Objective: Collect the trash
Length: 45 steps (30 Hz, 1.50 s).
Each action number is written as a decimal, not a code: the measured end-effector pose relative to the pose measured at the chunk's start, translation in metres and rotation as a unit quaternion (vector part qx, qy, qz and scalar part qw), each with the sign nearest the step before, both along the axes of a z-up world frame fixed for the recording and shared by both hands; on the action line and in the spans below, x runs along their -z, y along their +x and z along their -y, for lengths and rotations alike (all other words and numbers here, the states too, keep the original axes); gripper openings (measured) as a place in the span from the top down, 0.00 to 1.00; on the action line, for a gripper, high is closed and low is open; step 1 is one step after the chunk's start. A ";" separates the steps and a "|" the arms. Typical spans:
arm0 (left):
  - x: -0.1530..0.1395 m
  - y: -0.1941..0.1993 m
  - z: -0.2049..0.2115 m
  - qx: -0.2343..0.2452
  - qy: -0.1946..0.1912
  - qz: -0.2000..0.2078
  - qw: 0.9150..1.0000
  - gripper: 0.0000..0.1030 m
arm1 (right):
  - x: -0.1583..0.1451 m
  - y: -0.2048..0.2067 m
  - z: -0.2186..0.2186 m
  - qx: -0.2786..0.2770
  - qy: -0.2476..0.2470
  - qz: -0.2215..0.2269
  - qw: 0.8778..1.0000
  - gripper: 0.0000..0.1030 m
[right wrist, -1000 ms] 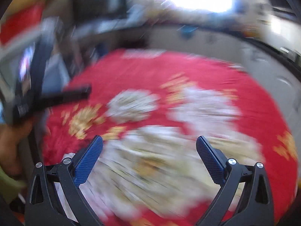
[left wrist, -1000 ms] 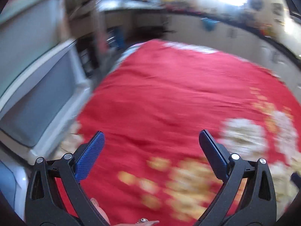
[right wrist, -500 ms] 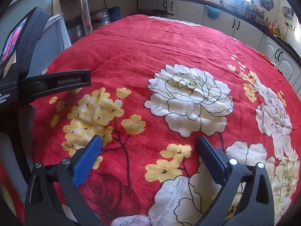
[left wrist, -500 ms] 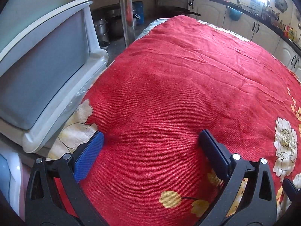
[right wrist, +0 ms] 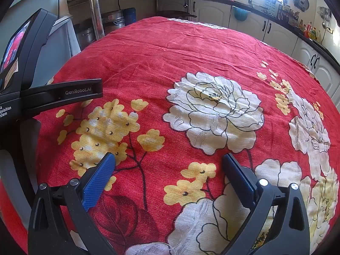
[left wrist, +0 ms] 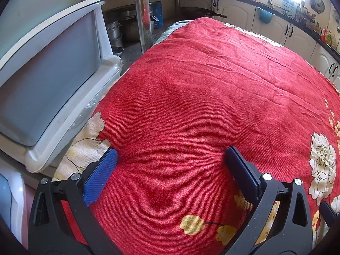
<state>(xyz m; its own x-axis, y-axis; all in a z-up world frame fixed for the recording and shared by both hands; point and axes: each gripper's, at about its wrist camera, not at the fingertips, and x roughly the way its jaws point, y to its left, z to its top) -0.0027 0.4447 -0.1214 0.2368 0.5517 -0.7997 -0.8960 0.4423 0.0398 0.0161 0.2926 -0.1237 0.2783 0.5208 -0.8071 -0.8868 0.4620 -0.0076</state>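
Kitchen: red floral cloth [right wrist: 191, 63] covering the counter. Left claw [left wrist: 170, 165] and right claw [right wrist: 167, 167] hover over the cloth, both released and empty. No trash visible on it; likely risk: snagging cloth folds.

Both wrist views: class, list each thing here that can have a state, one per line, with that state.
Left gripper: jaws open, holding nothing.
Right gripper: jaws open, holding nothing.
Red floral cloth: spread flat, lightly creased, no trash showing on it.
Grey bin: lid shut.
Cupboard doors: shut.
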 end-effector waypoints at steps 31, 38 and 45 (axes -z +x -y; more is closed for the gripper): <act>-0.004 -0.011 0.009 -0.001 0.002 0.001 1.000 0.09 | 0.000 0.001 0.001 -0.001 0.001 0.000 1.000 0.05; -0.004 -0.011 0.009 -0.001 0.002 0.001 1.000 0.09 | 0.000 0.000 0.000 -0.001 0.001 -0.001 1.000 0.05; -0.004 -0.011 0.009 -0.001 0.002 0.001 1.000 0.09 | 0.000 0.000 0.000 -0.001 0.001 0.000 1.000 0.05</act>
